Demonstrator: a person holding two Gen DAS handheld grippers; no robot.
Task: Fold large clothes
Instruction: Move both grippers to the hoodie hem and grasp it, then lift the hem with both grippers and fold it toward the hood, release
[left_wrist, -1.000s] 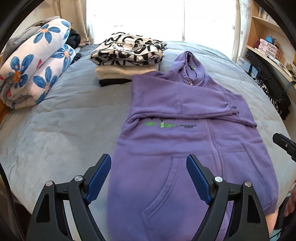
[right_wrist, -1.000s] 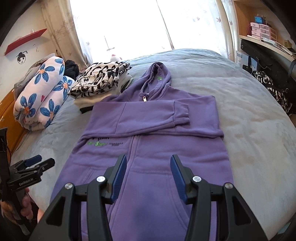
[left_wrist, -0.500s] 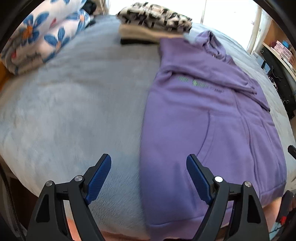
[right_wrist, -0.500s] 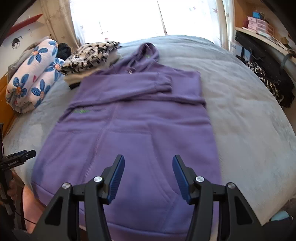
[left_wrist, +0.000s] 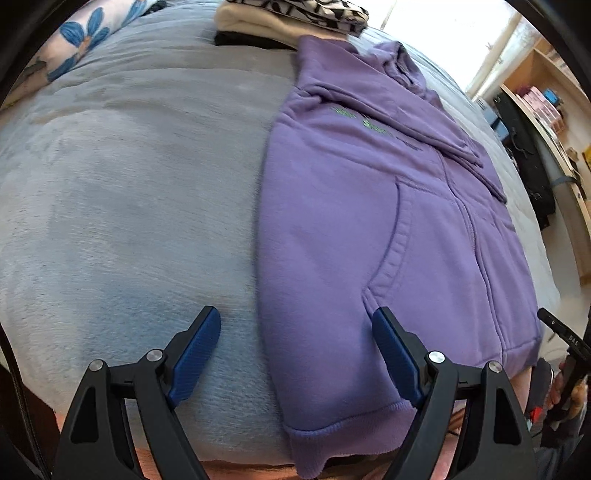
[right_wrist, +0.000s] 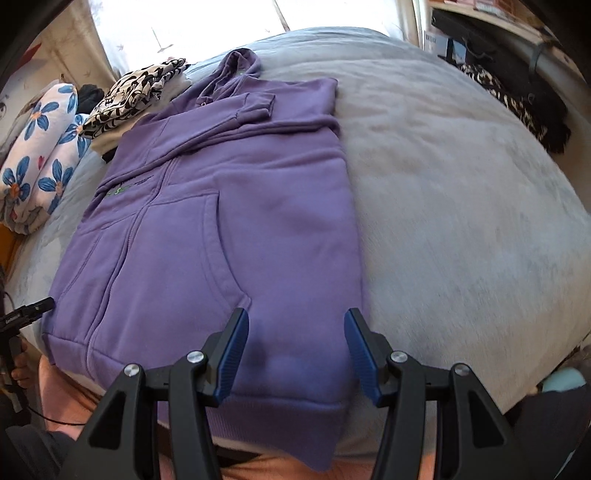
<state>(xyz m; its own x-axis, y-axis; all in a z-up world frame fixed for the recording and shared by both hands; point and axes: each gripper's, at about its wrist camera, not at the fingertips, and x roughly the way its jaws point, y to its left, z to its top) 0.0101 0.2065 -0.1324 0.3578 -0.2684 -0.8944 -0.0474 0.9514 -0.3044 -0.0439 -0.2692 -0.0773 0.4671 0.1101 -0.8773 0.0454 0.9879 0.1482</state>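
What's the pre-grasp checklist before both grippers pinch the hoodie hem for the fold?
1. Left gripper open, nothing between the pads: ok.
2. Right gripper open, nothing between the pads: ok.
3. Hoodie flat on the bed, sleeves folded across the chest: ok.
4. Left gripper over the hem's left corner: ok, the side edge runs between its fingers.
5. Right gripper over the hem's right corner: ok, the side edge lies just inside the right finger.
6. Fold path towards the hood clear: not ok, the folded pile touches the hoodie's shoulder.
7. Contact with the fabric: cannot tell.
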